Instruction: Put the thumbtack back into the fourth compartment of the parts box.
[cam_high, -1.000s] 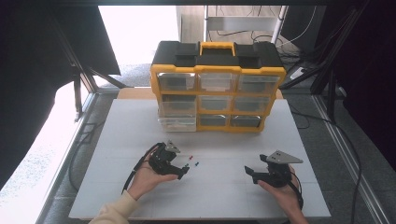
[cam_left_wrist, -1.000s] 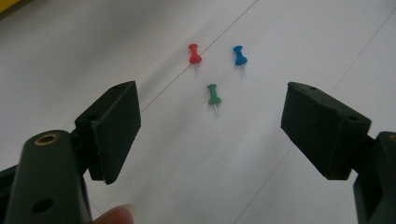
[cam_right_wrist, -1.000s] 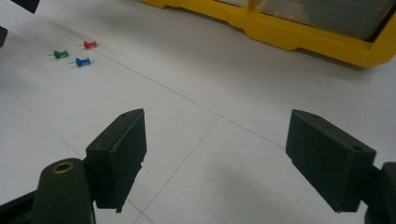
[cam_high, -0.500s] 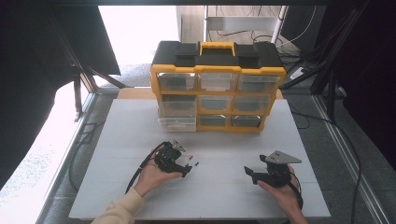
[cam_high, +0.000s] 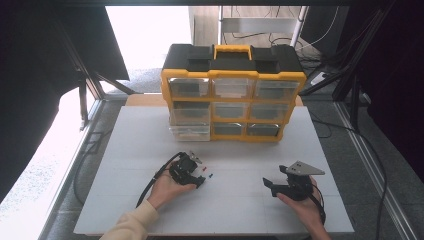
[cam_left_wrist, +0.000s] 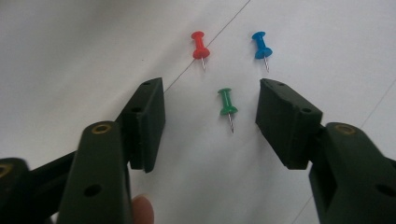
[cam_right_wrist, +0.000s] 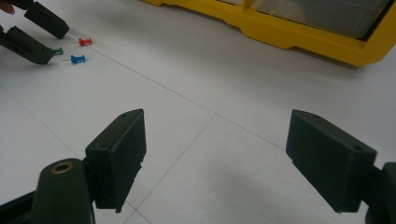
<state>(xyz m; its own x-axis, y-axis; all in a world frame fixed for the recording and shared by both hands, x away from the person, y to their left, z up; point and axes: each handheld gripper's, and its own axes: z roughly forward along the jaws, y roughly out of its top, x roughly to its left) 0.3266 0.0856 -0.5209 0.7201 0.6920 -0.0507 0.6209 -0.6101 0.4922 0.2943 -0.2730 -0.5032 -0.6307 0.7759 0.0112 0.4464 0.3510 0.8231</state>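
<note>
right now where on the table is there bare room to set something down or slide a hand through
Free: the white table left of the left tongs, the strip between the yellow drawer organizer and both hands, and the span between the left and right tongs. Crowded: around the left tongs, closing around the green pushpin, with the red pushpin and blue pushpin just beyond.

Yellow drawer organizer (cam_high: 232, 92) blocks the upper centre of the high view. White table (cam_high: 250, 210) lies open across the lower frame. Red pushpin (cam_left_wrist: 200, 45) and blue pushpin (cam_left_wrist: 260, 45) lie just beyond the green pushpin (cam_left_wrist: 227, 102).
</note>
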